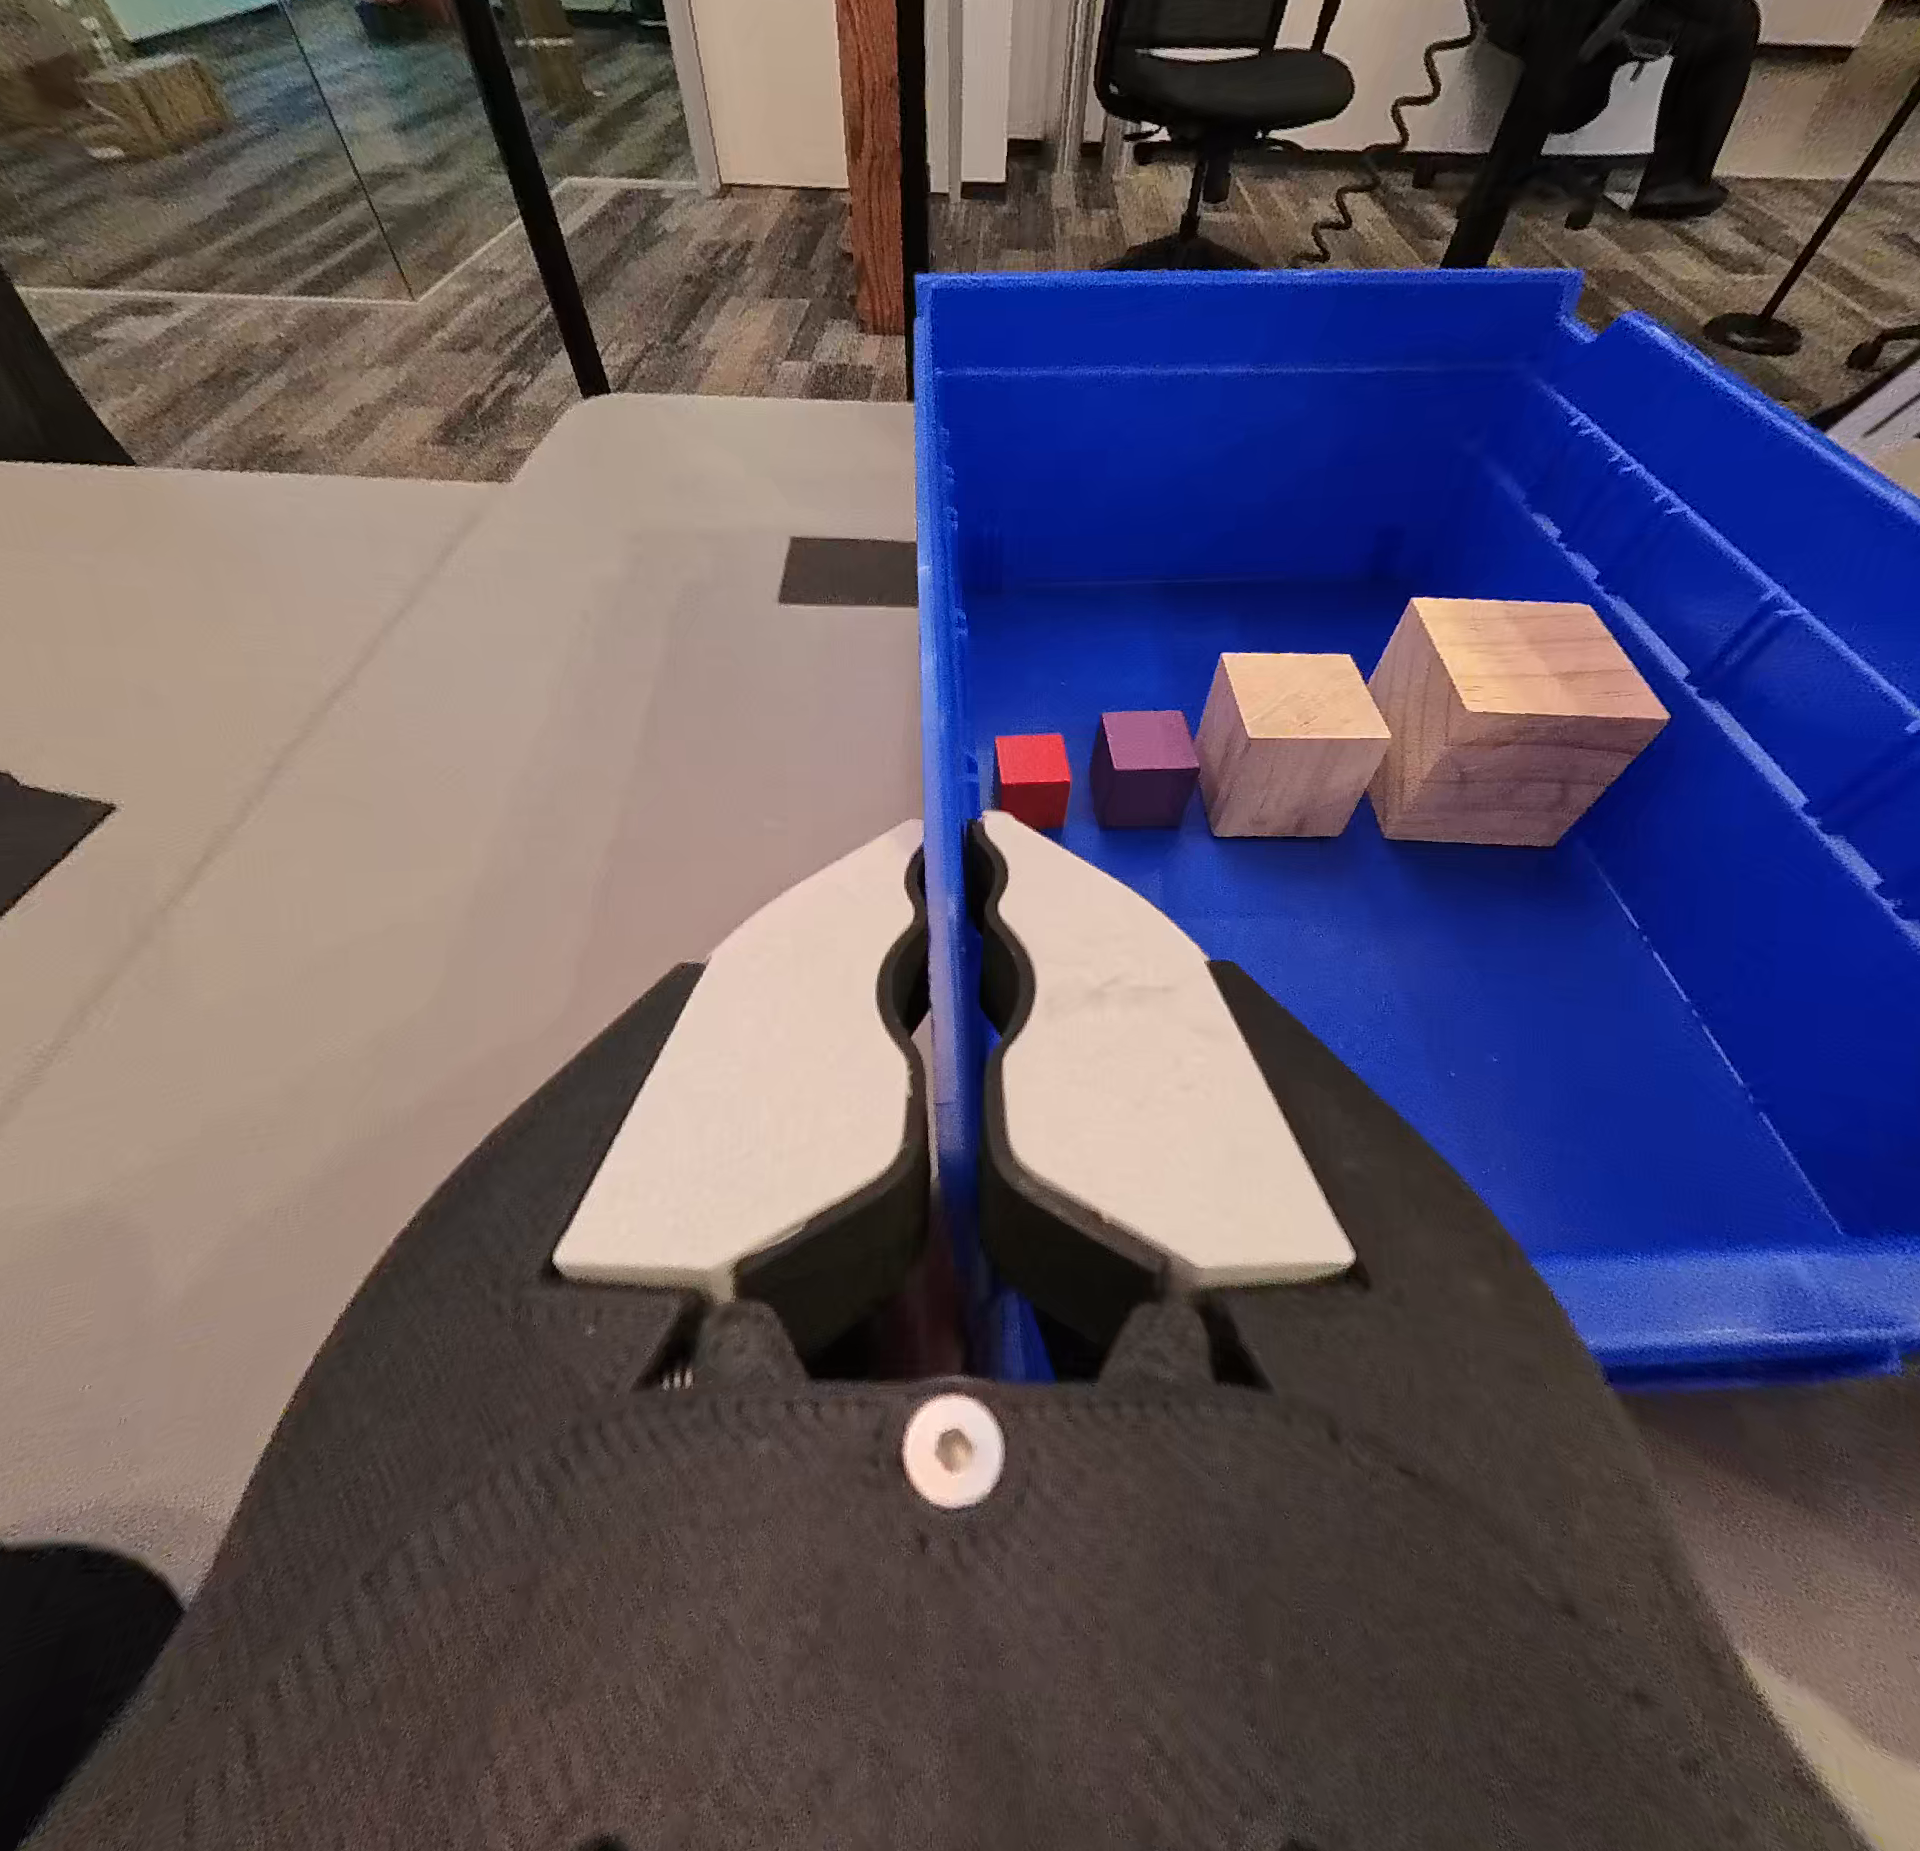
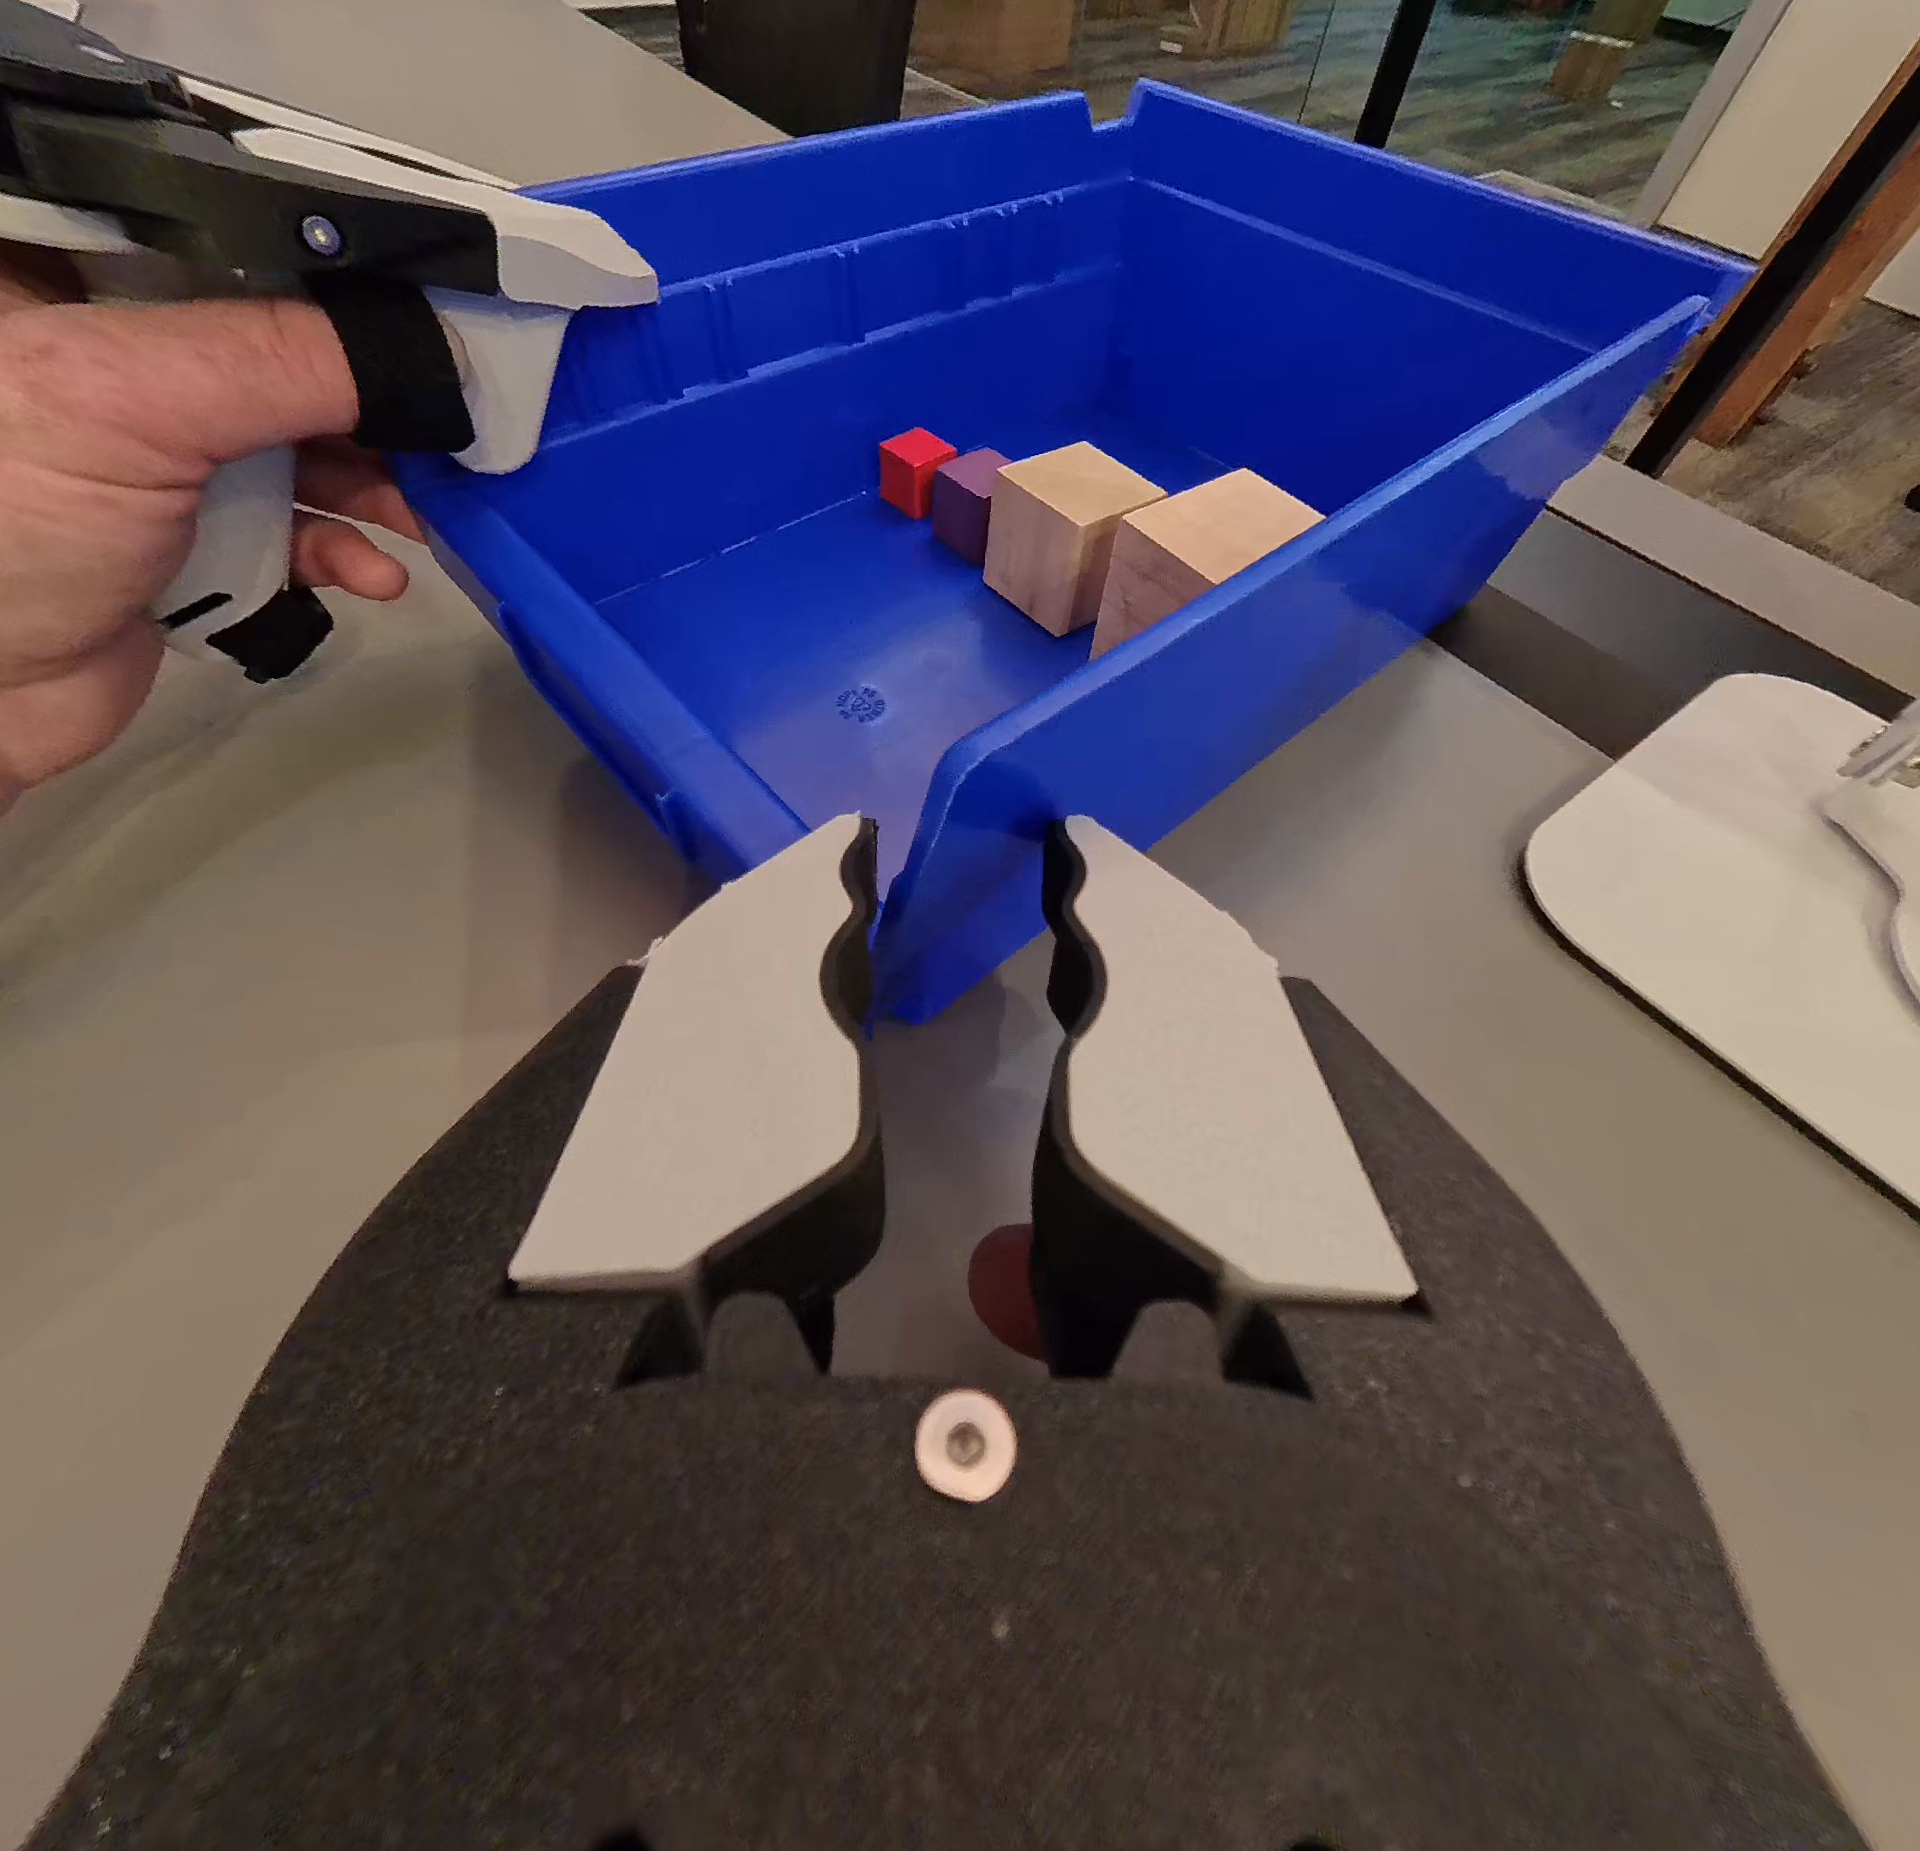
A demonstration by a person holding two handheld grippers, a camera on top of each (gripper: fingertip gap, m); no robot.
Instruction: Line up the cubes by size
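Four cubes sit in a row on the floor of the blue bin (image 1: 1455,1022), ascending from 9 to 3 o'clock in the left wrist view: red cube (image 1: 1034,778), purple cube (image 1: 1143,767), medium wooden cube (image 1: 1288,741), large wooden cube (image 1: 1512,715). Neighbours stand close or touching. Left gripper (image 1: 943,840) is clamped on the bin's side wall, a pad on each face. Right gripper (image 2: 961,845) stands parted around the bin's near corner, pads not pressing it. Judgement: cubes are rigid and light; painted ones likely slicker than bare wood. Best hold: opposite flat faces, from above. The small ones offer little purchase.
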